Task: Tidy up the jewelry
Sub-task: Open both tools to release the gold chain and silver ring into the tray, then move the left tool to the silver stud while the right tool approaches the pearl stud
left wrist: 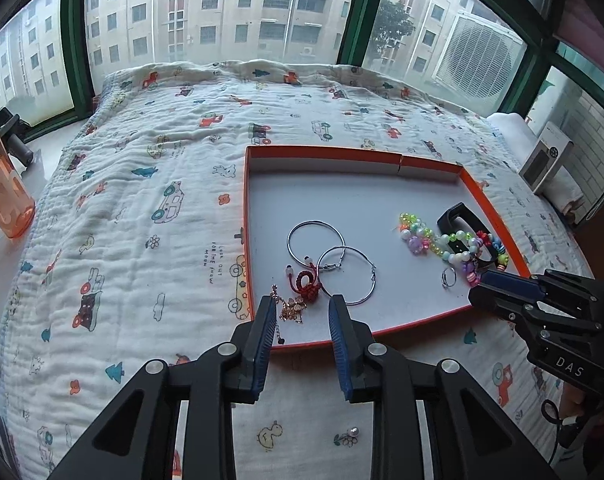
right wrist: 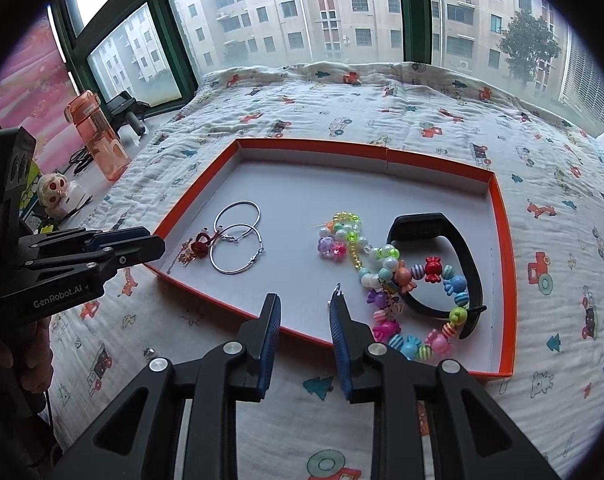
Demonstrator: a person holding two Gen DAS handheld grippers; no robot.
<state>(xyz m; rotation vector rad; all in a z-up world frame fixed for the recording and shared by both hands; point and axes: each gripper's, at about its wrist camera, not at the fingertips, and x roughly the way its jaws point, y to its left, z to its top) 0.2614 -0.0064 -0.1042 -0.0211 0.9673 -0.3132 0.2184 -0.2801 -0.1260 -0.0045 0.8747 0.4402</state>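
Below us, a bed covered by a white quilt printed with small cars and trees fills most of both views. On it lies a shallow tray with an orange rim and a pale grey floor. We hold a black tool in each hand. Our left tool hangs over the tray's near left corner with its blue-padded fingers spread and gripping nothing; our right tool hangs over the near edge, likewise spread and holding nothing.

Inside the tray, toward the right, lies a black wristband with a string of colourful beads draped across it. Toward the left lie two silver hoops, overlapping — a red knotted charm touches them, with a small gold chain just beside it. A tiny silver ring lies near the beads. Outside the tray, a small pearl piece sits on the quilt.
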